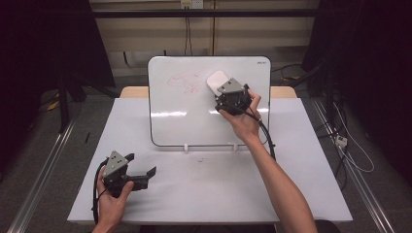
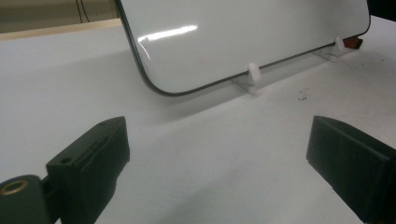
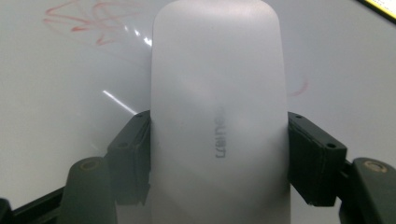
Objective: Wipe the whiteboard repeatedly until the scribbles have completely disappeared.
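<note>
1. Left gripper [image 1: 141, 170]: black body with a grey three-cornered plate, held in the person's left hand [image 1: 112, 196] at about 7 o'clock on the table [image 1: 204, 194]. Fingers [image 2: 95, 154] spread wide, nothing between them, only bare table surface. In the left gripper view they point toward the lower edge of the whiteboard. A cable trails from the body toward the person.

2. Table: white, rectangular top, standing on a grey floor [image 1: 43, 126]. Small dark specks lie on it just in front of the board, near centre.

3. Whiteboard [image 1: 180, 121]: white panel with a dark rim and rounded corners, propped on two small white clips [image 2: 253, 70] along its lower edge, at 12 o'clock on the table. Tilted back. Red scribble [image 1: 187, 81] in its upper middle part; a fainter red mark [image 3: 301, 87] shows in the right gripper view beside the eraser.

4. Eraser [image 1: 216, 80]: white, oblong, rounded ends, with faint grey lettering on its back. Lies flat against the board face at the board's upper right, about 1 o'clock, just right of the red scribble.

5. Right gripper [image 1: 224, 94]: black body with grey plate, held in the person's right hand [image 1: 245, 119], forearm reaching across the table from 5 o'clock. Fingers [image 3: 135, 154] pinching the eraser by its two long sides, one pad on each side.
</note>
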